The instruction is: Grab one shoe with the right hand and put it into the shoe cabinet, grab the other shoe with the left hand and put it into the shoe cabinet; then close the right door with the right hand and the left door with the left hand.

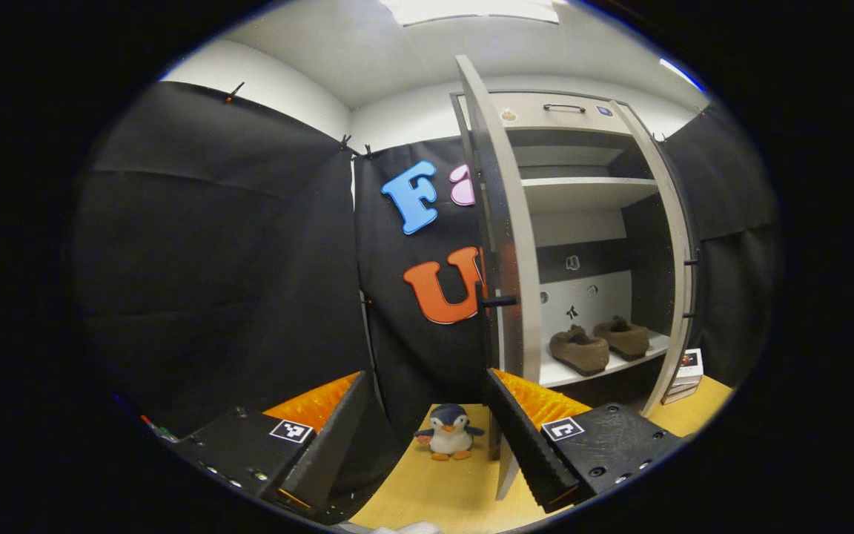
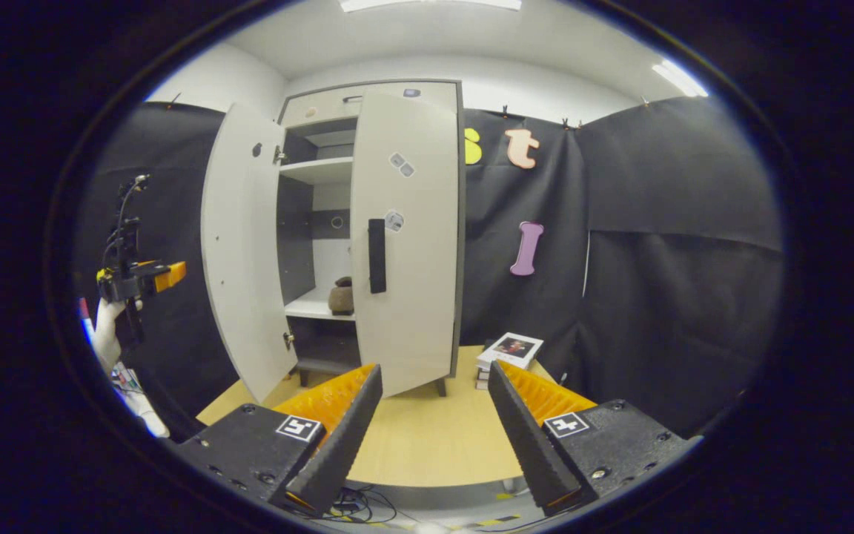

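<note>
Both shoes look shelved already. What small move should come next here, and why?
Probably bring the left gripper, open and empty, toward the left door to push it shut. Both shoes sit on the shelf, the right door looks nearly closed, and the left one stands wide open.

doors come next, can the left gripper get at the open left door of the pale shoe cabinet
Probably yes: the left gripper, jaws open, faces the left door's edge and black handle; nothing stands between them.
</note>
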The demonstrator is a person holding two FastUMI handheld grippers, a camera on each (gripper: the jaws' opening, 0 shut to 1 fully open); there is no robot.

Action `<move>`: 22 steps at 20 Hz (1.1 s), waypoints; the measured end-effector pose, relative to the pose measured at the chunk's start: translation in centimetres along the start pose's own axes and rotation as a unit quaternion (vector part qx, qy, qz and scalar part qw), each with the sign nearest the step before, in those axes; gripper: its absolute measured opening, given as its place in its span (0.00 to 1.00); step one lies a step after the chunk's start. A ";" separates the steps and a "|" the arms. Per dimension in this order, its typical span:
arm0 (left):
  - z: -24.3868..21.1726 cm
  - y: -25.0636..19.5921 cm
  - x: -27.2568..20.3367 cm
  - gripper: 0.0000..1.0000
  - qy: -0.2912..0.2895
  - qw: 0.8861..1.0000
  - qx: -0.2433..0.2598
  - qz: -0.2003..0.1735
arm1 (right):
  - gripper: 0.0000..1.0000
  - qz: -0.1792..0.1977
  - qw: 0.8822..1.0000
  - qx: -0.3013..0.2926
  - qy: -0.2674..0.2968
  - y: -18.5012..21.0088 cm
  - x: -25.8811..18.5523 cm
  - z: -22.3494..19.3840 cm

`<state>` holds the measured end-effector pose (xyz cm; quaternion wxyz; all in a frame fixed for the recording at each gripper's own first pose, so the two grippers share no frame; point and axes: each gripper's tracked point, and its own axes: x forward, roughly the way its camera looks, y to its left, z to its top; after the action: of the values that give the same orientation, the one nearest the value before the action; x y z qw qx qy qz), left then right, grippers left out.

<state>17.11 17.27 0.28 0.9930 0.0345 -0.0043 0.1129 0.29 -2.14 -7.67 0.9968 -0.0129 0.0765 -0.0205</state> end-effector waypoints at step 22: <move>-1.2 -4.6 4.0 0.88 0.022 1.000 0.003 0.006 | 0.95 0.009 1.000 0.003 0.012 -2.9 -2.3 1.0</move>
<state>22.04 13.76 -1.17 0.9921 0.0345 0.0179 0.1192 -1.93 -4.92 -6.29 0.9960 -0.0094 0.0881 -0.0115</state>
